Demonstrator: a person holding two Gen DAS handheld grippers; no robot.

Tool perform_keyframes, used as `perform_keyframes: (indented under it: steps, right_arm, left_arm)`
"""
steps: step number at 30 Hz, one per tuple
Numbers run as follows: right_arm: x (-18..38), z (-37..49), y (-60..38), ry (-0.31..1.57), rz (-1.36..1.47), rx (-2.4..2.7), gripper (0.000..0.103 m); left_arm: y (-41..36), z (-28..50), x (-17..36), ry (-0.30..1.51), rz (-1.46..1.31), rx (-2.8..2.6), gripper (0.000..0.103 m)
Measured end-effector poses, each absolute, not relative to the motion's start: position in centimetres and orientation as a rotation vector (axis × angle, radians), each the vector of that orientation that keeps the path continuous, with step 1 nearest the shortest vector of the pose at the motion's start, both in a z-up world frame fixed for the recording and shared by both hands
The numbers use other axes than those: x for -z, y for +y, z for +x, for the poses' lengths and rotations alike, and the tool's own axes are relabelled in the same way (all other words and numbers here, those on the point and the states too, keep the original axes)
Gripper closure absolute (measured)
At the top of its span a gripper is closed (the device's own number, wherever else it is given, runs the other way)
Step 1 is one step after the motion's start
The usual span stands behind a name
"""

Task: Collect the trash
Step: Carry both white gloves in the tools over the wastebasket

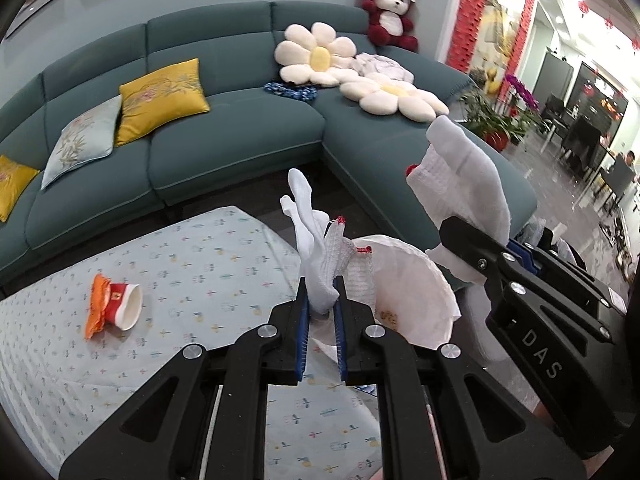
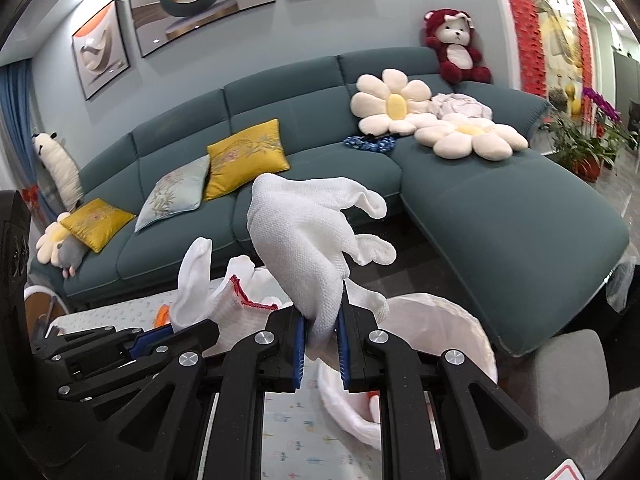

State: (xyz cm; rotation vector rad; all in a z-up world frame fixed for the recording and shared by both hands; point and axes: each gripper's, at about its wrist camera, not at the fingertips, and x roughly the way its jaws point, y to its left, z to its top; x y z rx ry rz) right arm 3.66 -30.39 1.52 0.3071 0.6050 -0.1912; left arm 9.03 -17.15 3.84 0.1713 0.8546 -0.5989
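My left gripper (image 1: 321, 300) is shut on a white knitted glove with red trim (image 1: 320, 248), held above the table by the bin. My right gripper (image 2: 323, 330) is shut on a second white glove (image 2: 308, 232), held over the white-lined trash bin (image 2: 452, 316). The bin's liner also shows in the left wrist view (image 1: 412, 280), with the right gripper (image 1: 500, 264) and its glove (image 1: 464, 176) to the right of it. A red paper cup (image 1: 120, 304) with an orange wrapper (image 1: 96, 300) lies on its side on the patterned table (image 1: 200, 248), left of my left gripper.
A teal L-shaped sofa (image 2: 320, 152) runs behind the table, with yellow and pale cushions, two flower pillows (image 2: 392, 104) and a red plush bear (image 2: 456, 48). A grey stool (image 2: 568, 380) stands right of the bin. Potted plants (image 1: 496, 120) stand at the far right.
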Motion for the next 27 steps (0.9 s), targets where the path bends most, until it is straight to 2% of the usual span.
perform_keyframes:
  steps: [27]
  right_arm:
    - [2.4,3.2,-35.1,0.654,0.384,0.274,0.090]
  left_arm:
    - [-23.6,9.1,-1.5,0.916,0.222,0.674,0.092]
